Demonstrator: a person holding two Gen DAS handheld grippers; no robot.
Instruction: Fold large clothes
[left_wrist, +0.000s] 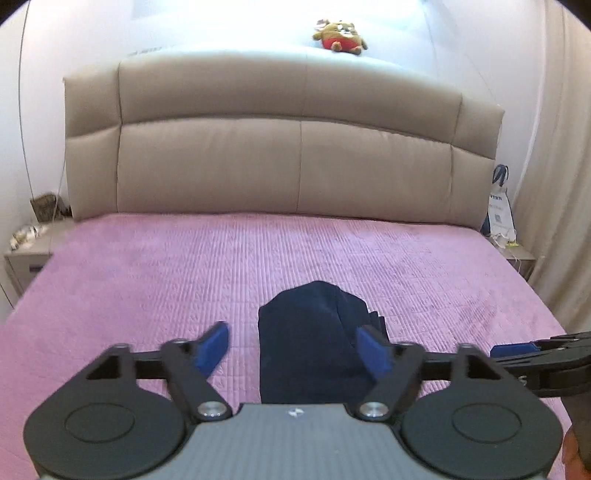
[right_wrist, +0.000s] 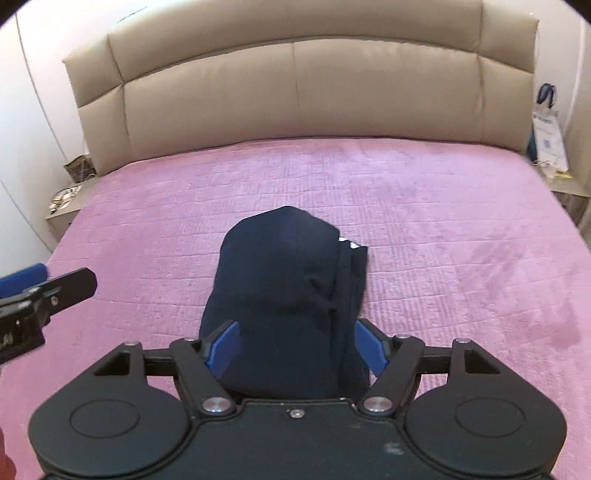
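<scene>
A dark navy garment (right_wrist: 284, 295) lies folded into a compact bundle on the pink bed cover (right_wrist: 443, 229); it also shows in the left wrist view (left_wrist: 310, 339). My right gripper (right_wrist: 297, 347) is open, its blue pads either side of the bundle's near end, with no grip on it. My left gripper (left_wrist: 295, 349) is open and empty, hovering above the bed just left of the bundle. The right gripper's fingers (left_wrist: 524, 350) show at the right edge of the left wrist view. The left gripper's finger (right_wrist: 48, 288) shows at the left edge of the right wrist view.
A beige padded headboard (left_wrist: 288, 155) stands at the far end of the bed. A plush toy (left_wrist: 340, 35) sits on the ledge above it. Nightstands stand on both sides: left (left_wrist: 26, 254), and right (right_wrist: 565, 188) with a white bag (right_wrist: 546, 129).
</scene>
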